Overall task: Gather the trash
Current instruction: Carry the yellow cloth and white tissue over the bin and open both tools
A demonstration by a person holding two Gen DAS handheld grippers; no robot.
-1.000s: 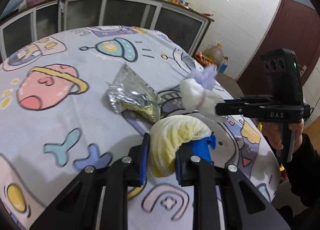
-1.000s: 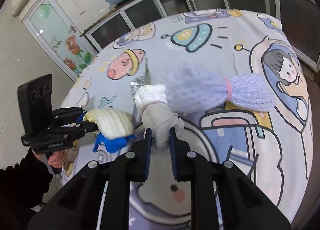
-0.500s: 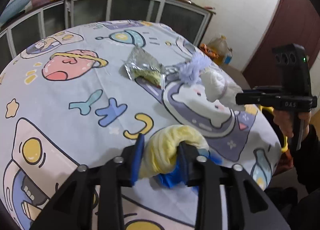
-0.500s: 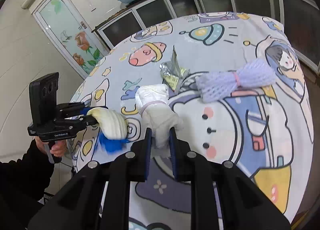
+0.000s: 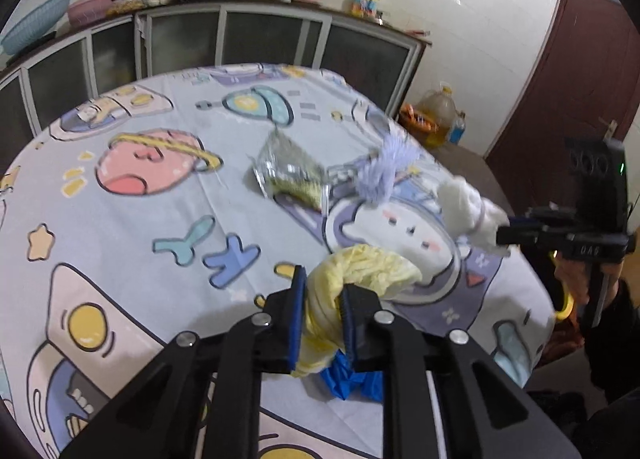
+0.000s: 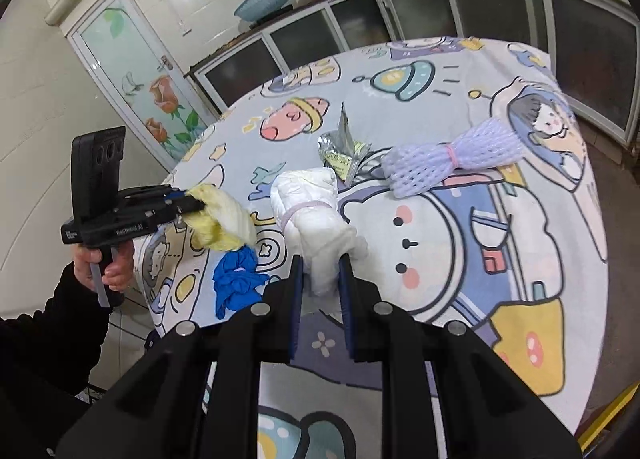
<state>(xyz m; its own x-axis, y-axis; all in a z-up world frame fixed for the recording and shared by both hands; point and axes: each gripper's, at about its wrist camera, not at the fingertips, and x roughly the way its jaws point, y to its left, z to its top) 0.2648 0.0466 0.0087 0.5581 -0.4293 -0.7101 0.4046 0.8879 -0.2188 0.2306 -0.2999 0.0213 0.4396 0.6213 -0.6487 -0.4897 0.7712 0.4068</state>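
Observation:
My left gripper (image 5: 322,313) is shut on a crumpled yellow wad (image 5: 360,271) and holds it above the near edge of the cartoon tablecloth (image 5: 140,227). It also shows in the right wrist view (image 6: 224,219). My right gripper (image 6: 320,287) is shut on a white bundled wad (image 6: 316,219) tied with a band, lifted over the table; it also shows in the left wrist view (image 5: 464,207). A blue glove (image 6: 236,283) lies on the cloth below the yellow wad. A silver foil wrapper (image 5: 288,175) and a lilac foam net (image 6: 448,159) lie mid-table.
Glass-fronted cabinets (image 5: 240,35) stand behind the table with bowls and jars on top. An oil bottle (image 5: 436,115) sits on the floor by a dark red door (image 5: 580,59). A glass door with flower stickers (image 6: 132,71) is at the left.
Both grippers have pulled back toward the near table edge with their wads. The foil wrapper and foam net now lie farther off. The blue glove lies on the cloth.

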